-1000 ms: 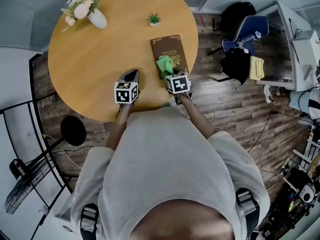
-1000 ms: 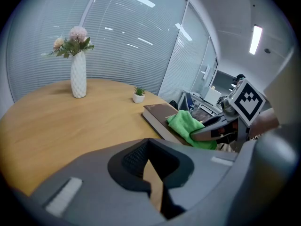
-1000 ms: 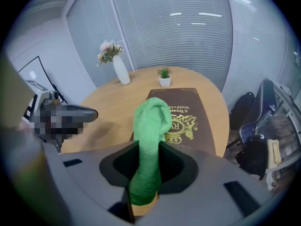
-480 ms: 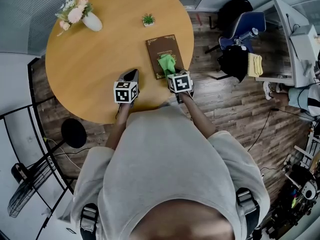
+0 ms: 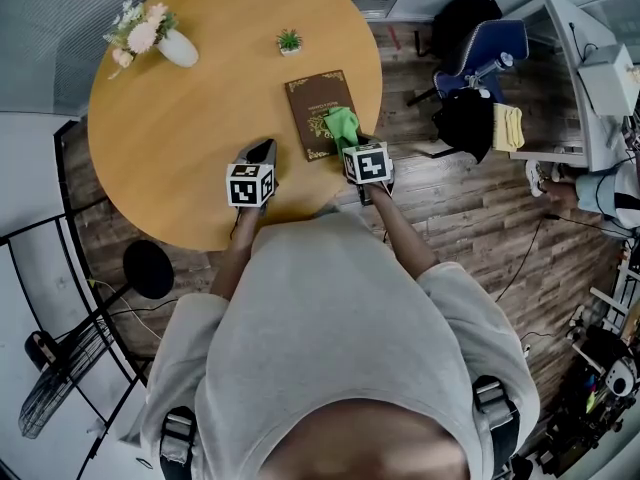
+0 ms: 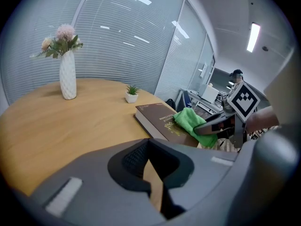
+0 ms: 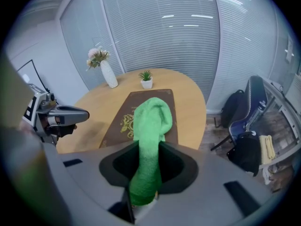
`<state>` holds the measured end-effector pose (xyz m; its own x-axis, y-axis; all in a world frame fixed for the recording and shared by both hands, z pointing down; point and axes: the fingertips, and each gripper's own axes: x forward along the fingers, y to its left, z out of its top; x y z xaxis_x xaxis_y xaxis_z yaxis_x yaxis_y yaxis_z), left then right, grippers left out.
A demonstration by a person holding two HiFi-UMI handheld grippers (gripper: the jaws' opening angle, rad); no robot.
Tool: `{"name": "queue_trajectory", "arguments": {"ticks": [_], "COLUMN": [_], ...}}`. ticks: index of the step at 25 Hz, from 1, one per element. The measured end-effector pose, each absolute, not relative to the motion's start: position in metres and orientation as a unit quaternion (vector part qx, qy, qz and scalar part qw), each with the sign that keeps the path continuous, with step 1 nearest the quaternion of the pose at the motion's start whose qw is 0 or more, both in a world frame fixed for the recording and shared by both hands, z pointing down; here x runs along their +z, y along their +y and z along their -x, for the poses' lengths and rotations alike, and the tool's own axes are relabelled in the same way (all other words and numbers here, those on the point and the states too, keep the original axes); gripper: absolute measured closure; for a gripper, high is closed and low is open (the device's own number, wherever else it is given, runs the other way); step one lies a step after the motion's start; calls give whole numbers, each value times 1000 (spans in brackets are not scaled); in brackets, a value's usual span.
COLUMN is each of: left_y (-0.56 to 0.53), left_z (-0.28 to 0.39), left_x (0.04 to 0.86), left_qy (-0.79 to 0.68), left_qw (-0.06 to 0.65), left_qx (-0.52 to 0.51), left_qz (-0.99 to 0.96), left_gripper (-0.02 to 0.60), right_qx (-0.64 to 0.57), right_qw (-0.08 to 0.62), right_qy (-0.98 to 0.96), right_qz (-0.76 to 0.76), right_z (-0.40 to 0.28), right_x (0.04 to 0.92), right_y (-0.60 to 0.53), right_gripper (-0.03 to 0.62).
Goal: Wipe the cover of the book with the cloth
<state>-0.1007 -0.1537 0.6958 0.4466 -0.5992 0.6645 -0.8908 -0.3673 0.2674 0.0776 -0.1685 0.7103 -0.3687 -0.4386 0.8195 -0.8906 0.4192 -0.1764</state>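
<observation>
Since a second ago, the green cloth [image 5: 343,123] has slid across the cover from the near left part of the book [image 5: 313,101] to its near right part, at about 4 o'clock on the cover. The right hand-held gripper [image 5: 352,141] has moved right with it. The left hand-held gripper [image 5: 264,149] is where it was.

On the round bench [image 5: 180,128], a white vase of flowers [image 5: 176,48] stands at 10 o'clock and a small potted plant [image 5: 289,41] at 1 o'clock. Both are well apart from the book, and the wide middle of the top is bare wood. The brown book lies flat toward 3 o'clock, with its near right corner close to the rim. Beyond that rim there is wooden floor [image 5: 450,208], with a blue chair [image 5: 490,43] farther off at 2 o'clock.

The left hand-held gripper rests at 6 o'clock on the bench, just left of the book. Its jaws are drawn together at the tips and have nothing between them. The right hand-held gripper sits at the book's near edge, its jaws clamped on the cloth. The cloth runs forward out of them, and its bunched end lies on the cover beside the gold ornament.
</observation>
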Motion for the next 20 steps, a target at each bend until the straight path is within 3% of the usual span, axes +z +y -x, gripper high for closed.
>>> {"name": "queue_trajectory", "arguments": {"ticks": [20], "left_y": [-158], "left_z": [103], "left_x": [694], "left_qy": [-477], "left_qw": [308], "left_qx": [236], "left_qz": [-789], "left_gripper": [575], "right_qx": [318], "right_qw": [341], "right_qy": [-767], "right_qz": [-440], "right_z": [-112], "right_x": [711], "right_y": [-178], "right_gripper": [494]}}
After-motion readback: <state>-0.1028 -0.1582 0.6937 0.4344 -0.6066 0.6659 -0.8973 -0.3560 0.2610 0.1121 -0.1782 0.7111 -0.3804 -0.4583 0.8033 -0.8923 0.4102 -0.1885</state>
